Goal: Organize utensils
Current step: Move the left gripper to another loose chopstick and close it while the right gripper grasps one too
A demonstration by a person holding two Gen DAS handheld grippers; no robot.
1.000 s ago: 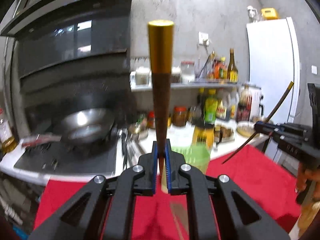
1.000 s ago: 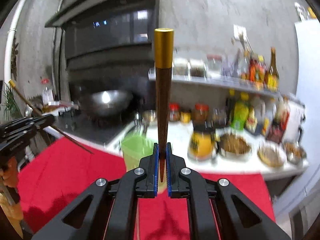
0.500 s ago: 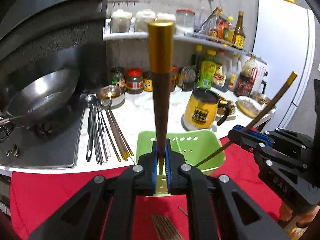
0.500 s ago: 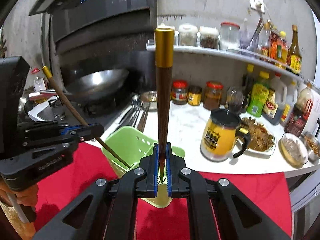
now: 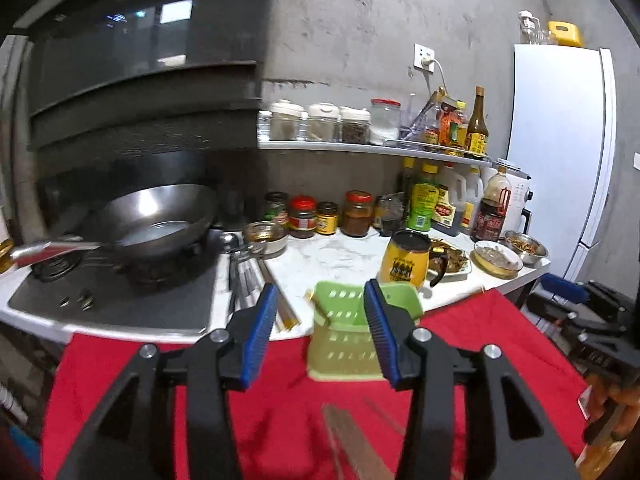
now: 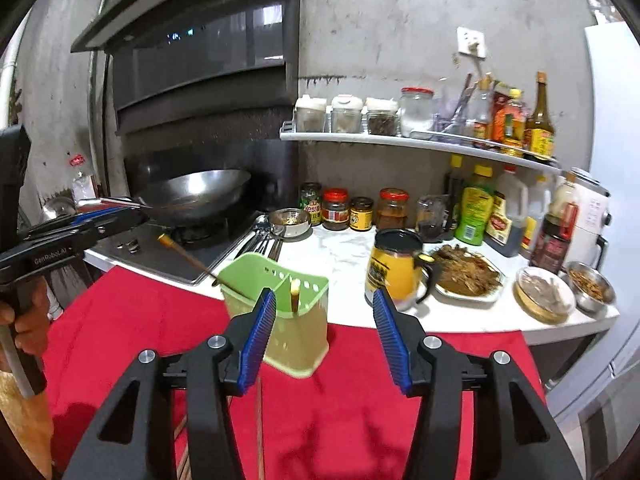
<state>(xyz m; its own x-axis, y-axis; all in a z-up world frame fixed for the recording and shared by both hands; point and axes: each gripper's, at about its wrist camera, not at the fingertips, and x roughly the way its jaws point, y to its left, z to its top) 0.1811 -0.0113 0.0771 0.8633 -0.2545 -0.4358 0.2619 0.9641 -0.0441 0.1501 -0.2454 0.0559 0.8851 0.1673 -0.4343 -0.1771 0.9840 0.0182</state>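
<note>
The green holder (image 6: 280,312) stands on the red cloth (image 6: 120,320) at the near edge of the counter (image 6: 340,252), two chopsticks (image 6: 295,292) inside. The right gripper (image 6: 324,336) and the left gripper (image 5: 320,332) both point slightly downward at it, their jaws just opened and empty.

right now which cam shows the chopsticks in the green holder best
Right wrist view: two chopsticks show clearly in the green holder, one leaning out left. The left wrist view shows the holder blurred, chopsticks barely visible.
</note>
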